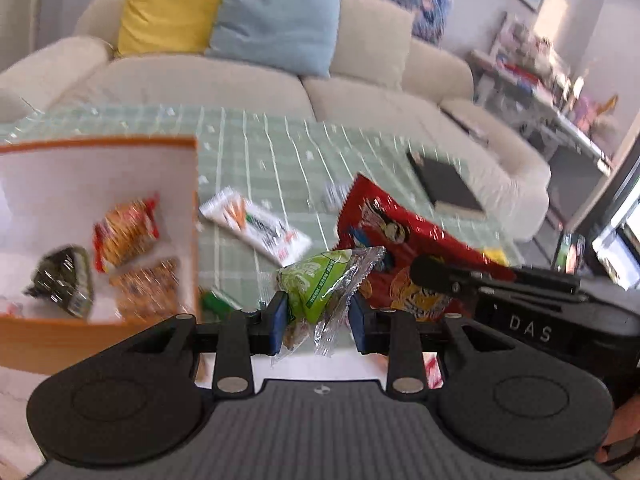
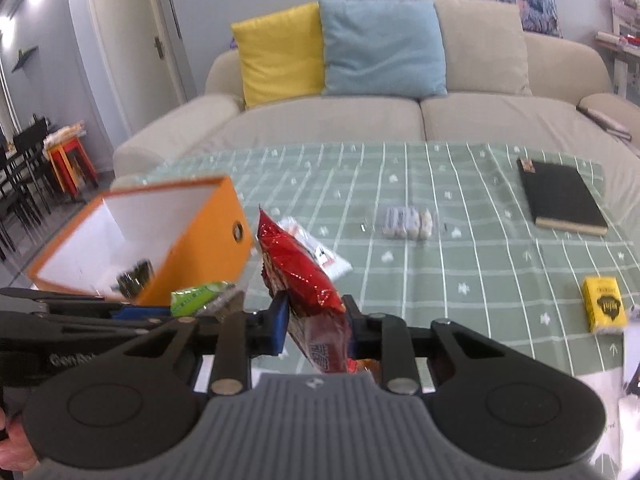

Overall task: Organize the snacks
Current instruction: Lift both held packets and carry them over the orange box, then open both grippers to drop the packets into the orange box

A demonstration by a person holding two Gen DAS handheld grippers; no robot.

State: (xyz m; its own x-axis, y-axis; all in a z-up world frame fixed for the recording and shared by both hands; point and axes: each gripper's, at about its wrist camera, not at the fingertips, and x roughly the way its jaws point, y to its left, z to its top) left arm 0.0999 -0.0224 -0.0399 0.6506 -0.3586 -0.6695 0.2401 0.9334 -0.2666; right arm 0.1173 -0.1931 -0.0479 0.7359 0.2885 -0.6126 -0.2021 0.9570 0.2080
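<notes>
**Both grippers loaded, box just left**

Currently left gripper [image 1: 318, 318] is clamped on green pack [image 1: 320, 284], right gripper [image 2: 316, 322] on red bag [image 2: 304, 276], both over the table [image 2: 460, 200]. Orange box [image 2: 192, 248] sits left, holding snacks [image 1: 128, 232]. White packet [image 1: 256, 228] partly hidden behind red bag; box contents blurred.

Black notebook [image 2: 562, 197], beige sofa [image 2: 400, 120], cushions [image 2: 280, 52]

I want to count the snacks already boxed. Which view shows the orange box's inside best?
The left wrist view: the orange box shows three packets inside. The right wrist view shows mostly its outer wall and one dark packet.
</notes>
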